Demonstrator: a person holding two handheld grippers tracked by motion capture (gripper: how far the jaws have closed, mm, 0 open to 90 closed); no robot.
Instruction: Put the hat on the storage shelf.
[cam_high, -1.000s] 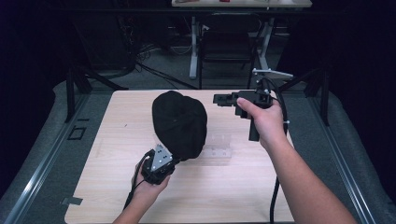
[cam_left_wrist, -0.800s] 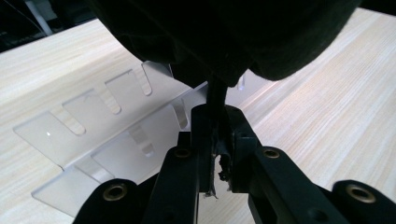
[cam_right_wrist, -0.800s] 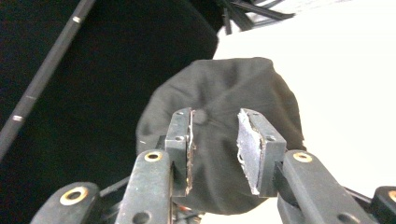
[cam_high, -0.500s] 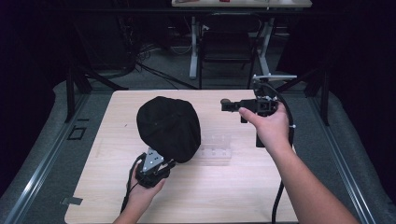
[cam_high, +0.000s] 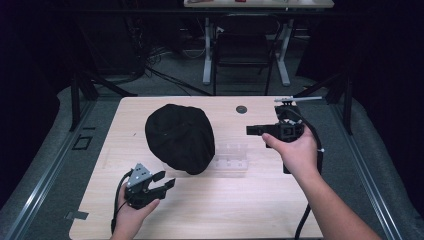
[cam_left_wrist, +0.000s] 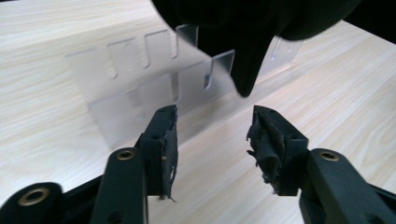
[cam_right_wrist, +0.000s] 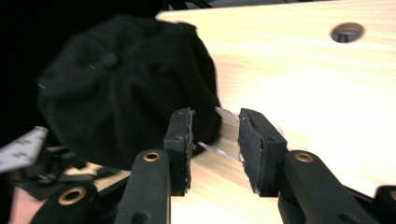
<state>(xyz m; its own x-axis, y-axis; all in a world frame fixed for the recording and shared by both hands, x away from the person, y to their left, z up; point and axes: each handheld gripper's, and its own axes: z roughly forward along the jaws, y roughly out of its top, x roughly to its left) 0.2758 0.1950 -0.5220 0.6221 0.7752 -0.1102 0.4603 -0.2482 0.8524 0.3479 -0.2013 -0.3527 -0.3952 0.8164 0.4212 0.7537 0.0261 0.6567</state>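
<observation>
High view has your black cap (cam_high: 180, 137) draped over the clear slotted stand (cam_high: 231, 159) mid-table. Left gripper (cam_high: 162, 183), jaws apart and empty, sits just near-left of the cap, closer than the right gripper (cam_high: 252, 130), also open and empty, off to its right.

cap (cam_high: 179, 137) – matt black cloth | rack (cam_high: 231, 159) – clear plastic | table (cam_high: 260, 210) – pale wood grain

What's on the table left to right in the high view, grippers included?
Left gripper → black cap → clear slotted rack → right gripper. The rack's left end is tucked under the cap, so its order is taken from the visible part.
</observation>
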